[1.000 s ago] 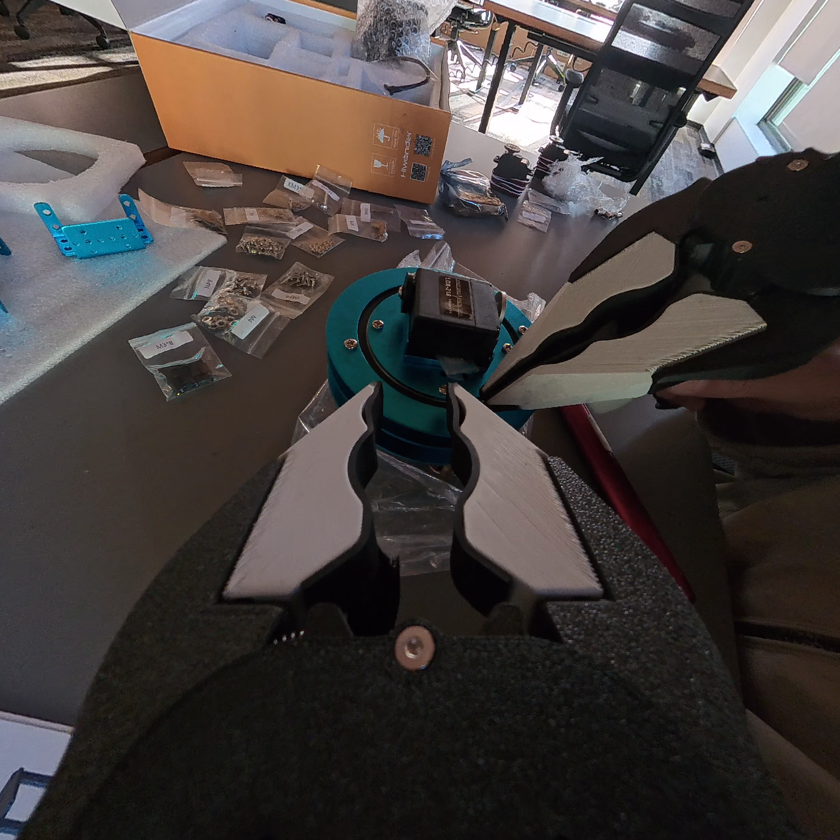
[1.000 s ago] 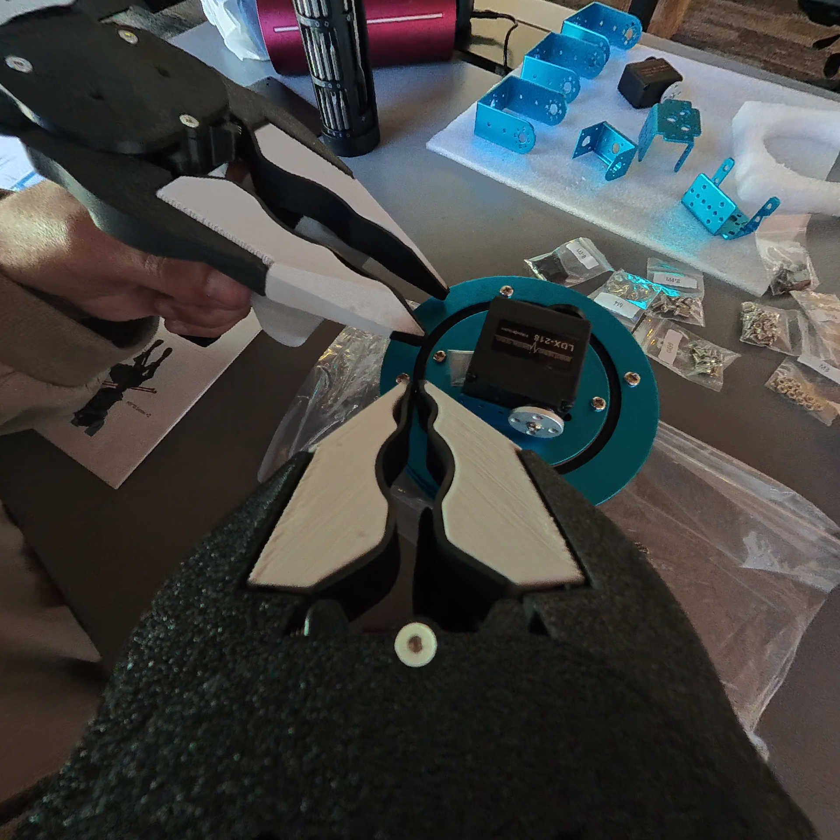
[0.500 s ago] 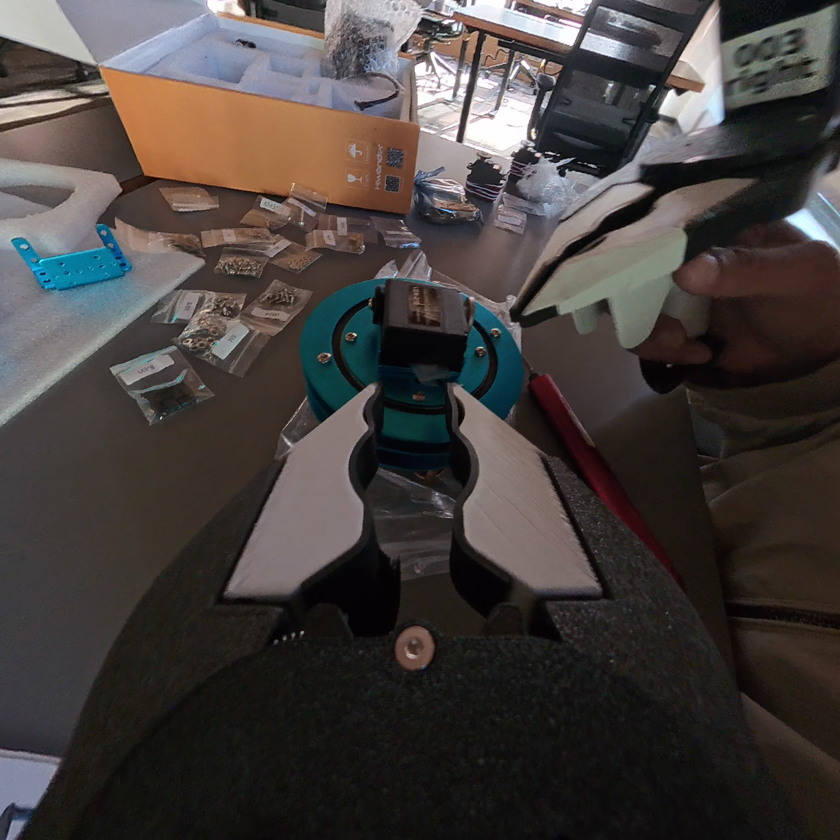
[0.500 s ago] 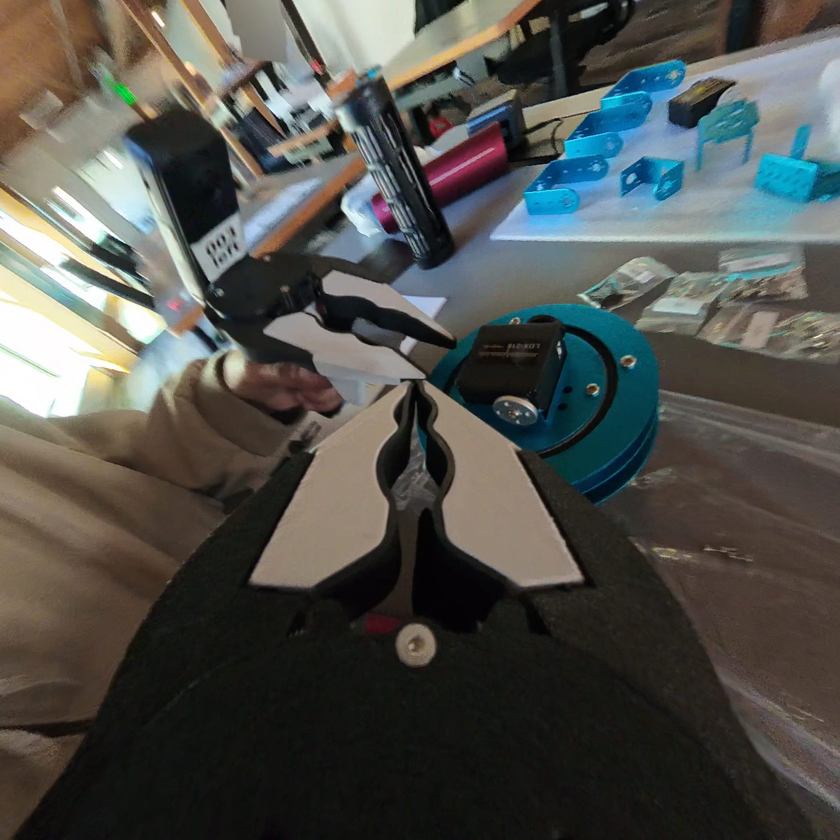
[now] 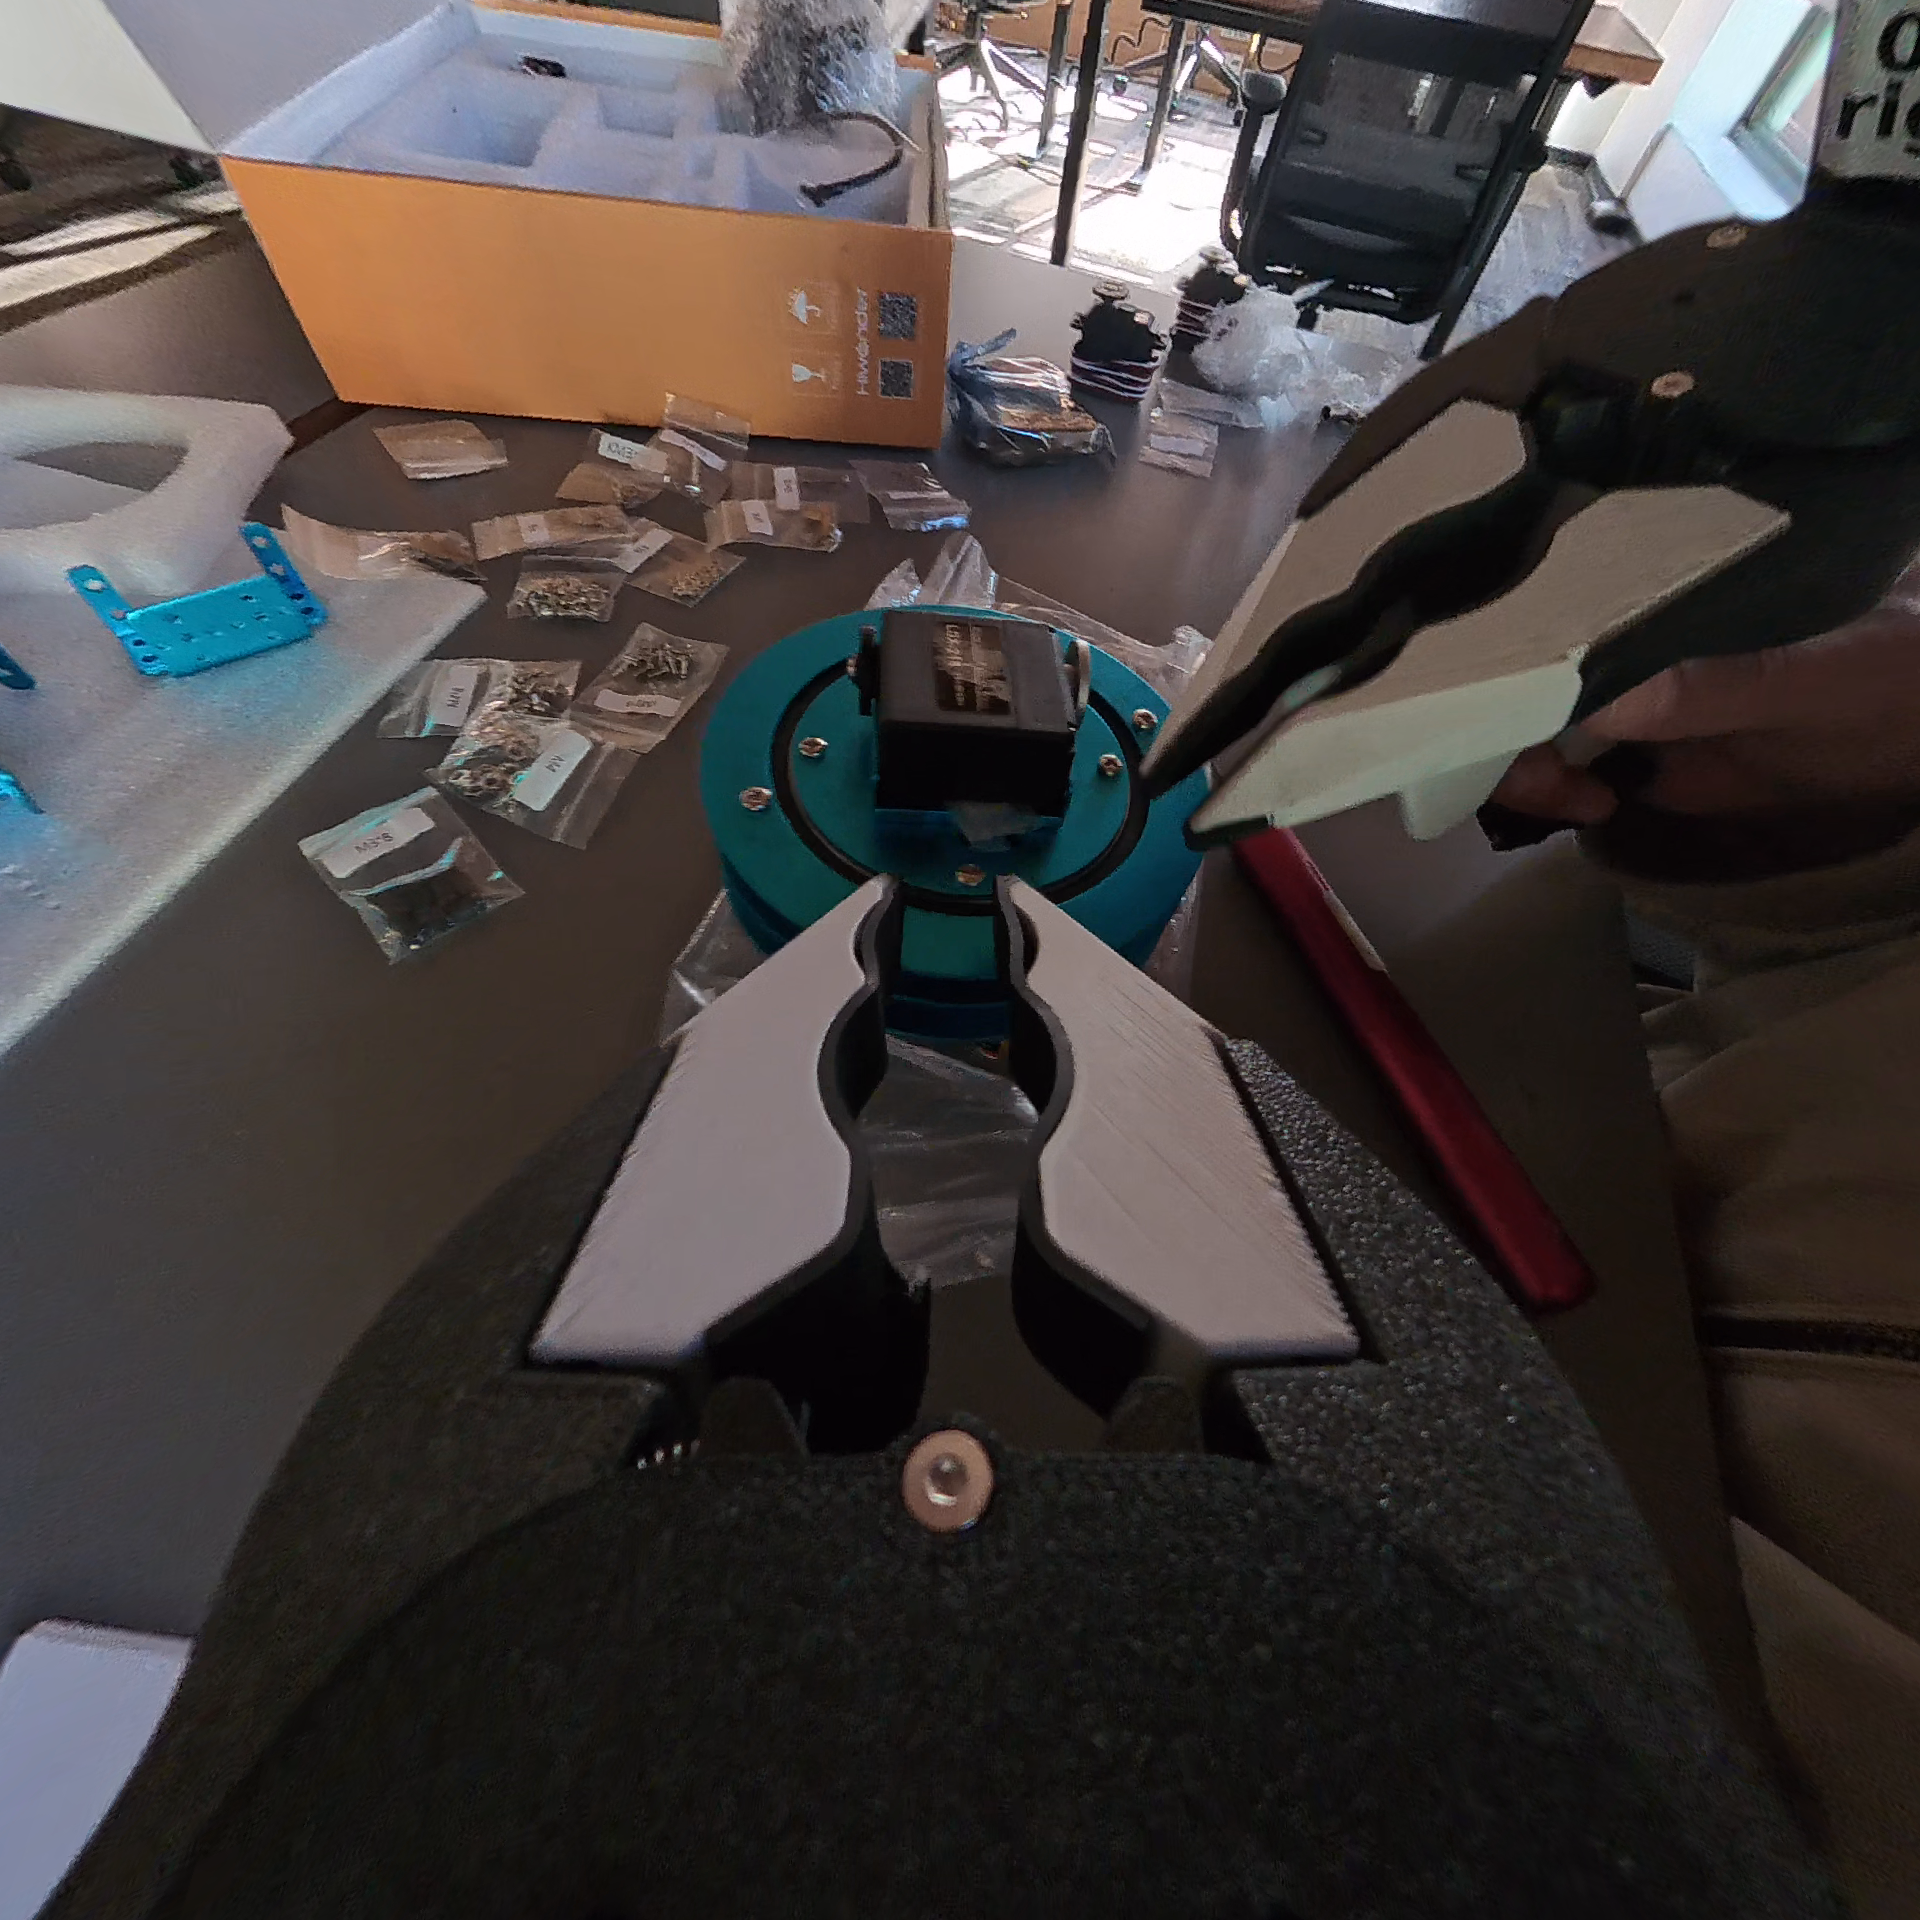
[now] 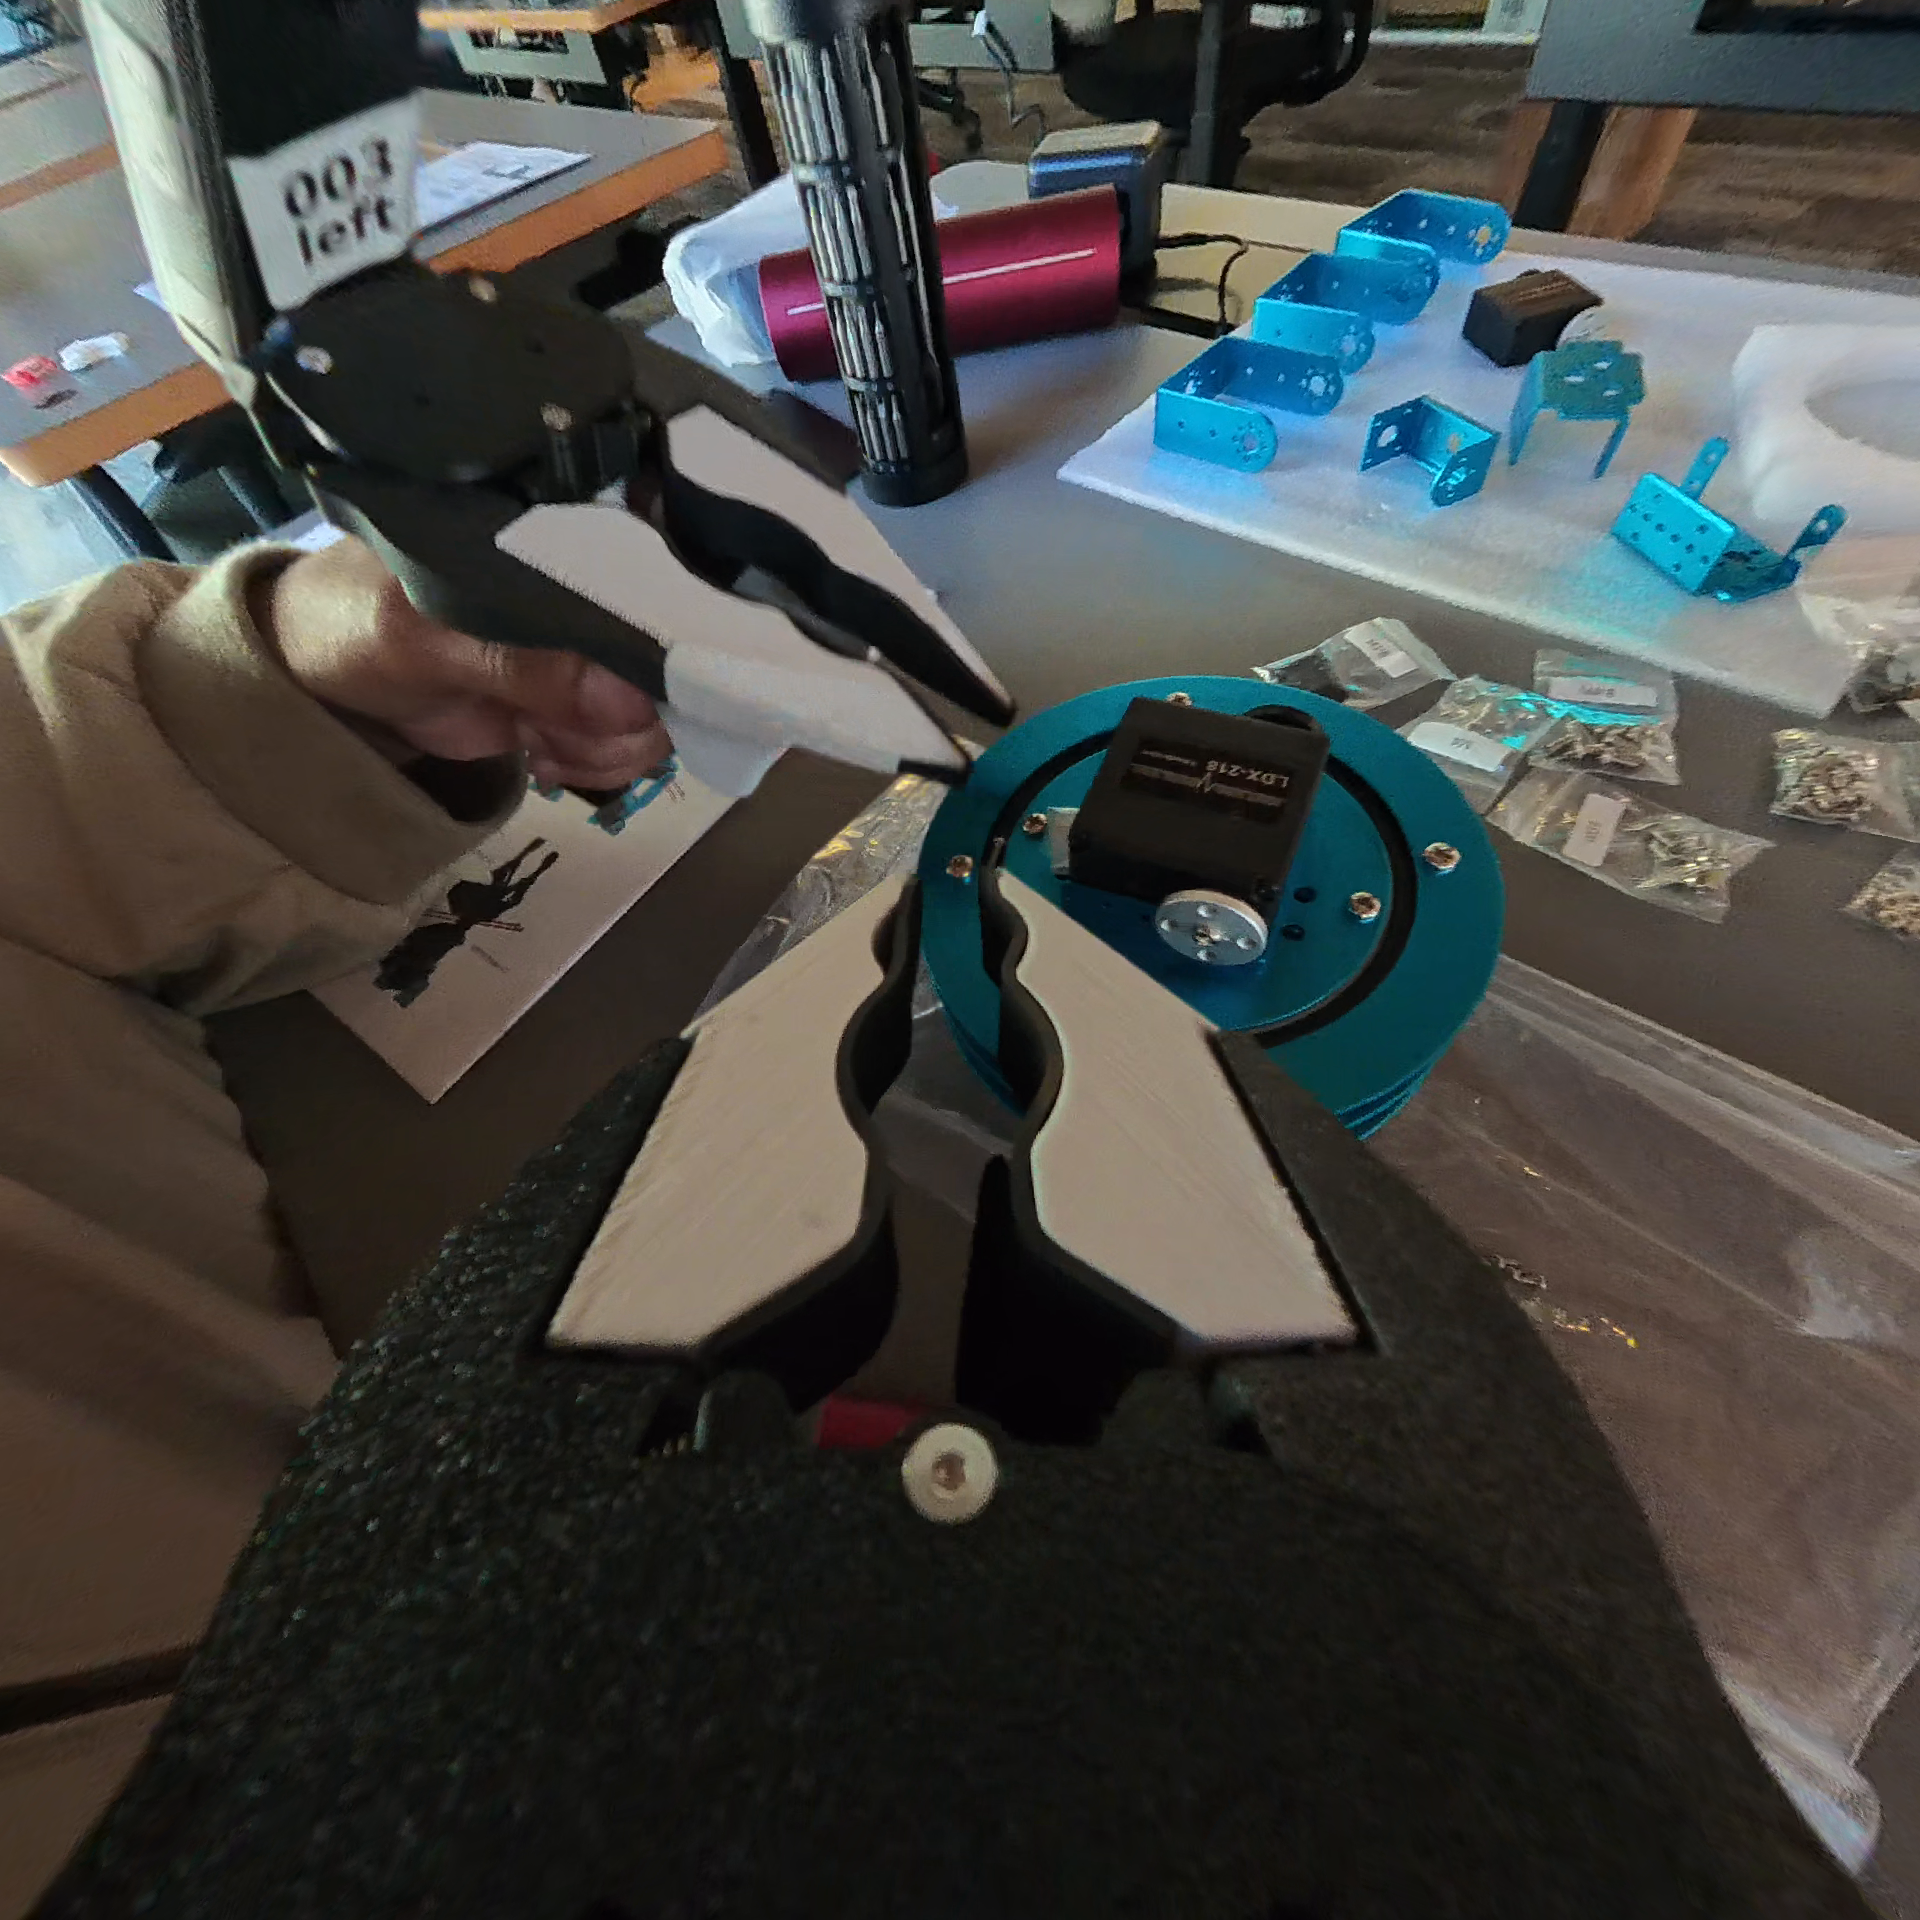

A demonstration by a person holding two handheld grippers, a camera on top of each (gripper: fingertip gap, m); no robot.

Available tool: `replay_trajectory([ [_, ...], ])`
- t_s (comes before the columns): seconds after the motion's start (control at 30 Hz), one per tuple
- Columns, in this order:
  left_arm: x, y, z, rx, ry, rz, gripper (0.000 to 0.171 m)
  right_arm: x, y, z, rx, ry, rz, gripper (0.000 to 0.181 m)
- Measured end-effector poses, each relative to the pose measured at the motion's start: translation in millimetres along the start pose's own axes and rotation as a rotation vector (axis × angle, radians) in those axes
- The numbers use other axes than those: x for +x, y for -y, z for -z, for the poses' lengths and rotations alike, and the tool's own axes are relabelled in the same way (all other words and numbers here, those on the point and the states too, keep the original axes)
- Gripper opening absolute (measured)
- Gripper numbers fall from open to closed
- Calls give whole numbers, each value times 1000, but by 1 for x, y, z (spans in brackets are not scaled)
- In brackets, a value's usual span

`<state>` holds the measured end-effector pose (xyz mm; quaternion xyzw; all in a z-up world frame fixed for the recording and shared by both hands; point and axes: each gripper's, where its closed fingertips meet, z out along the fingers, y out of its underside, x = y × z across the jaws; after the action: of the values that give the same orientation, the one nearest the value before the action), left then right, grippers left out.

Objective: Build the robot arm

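Left gripper (image 5: 940, 883), jaws narrowly parted and empty, just short of the near rim of the teal round base (image 5: 748, 748), the black servo (image 5: 971, 707) straight ahead of its tips; right gripper (image 6: 956, 878), likewise narrow and empty, at the base's rim, servo ahead-right.

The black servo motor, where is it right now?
The black servo motor sits atop the teal round base, mid-table in both views, just beyond both grippers' tips, with screw bags to its left.
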<state>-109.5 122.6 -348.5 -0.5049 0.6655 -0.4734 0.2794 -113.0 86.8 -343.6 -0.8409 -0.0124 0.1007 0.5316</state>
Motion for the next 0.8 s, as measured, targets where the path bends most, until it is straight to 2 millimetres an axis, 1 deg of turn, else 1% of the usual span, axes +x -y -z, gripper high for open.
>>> replay_trajectory([
  [0.07, -4, 3, 5, 11, 4, 1, 9, 1, -4, -7, -36, -19, 20, 16],
  [0.13, 1, 2, 6, 5, -40, 25, 7, -8, -6, -13, -67, 1, 43, 23],
  [0.2, 7, 2, 2, 8, -74, 45, 7, -14, -6, -17, -88, 13, 50, 30],
  [0.37, 13, -8, -12, -27, -90, 77, 9, -9, -13, -22, -136, -44, 89, 42],
  [0.47, 16, -8, -13, -18, -117, 99, 13, -12, -11, -25, -127, -27, 75, 44],
  [0.6, 23, -9, -12, -24, -154, 94, 13, -15, -10, -28, -124, -13, 71, 45],
  [0.8, 25, -9, -10, -29, -168, 91, 14, -16, -10, -28, -122, 3, 60, 45],
])
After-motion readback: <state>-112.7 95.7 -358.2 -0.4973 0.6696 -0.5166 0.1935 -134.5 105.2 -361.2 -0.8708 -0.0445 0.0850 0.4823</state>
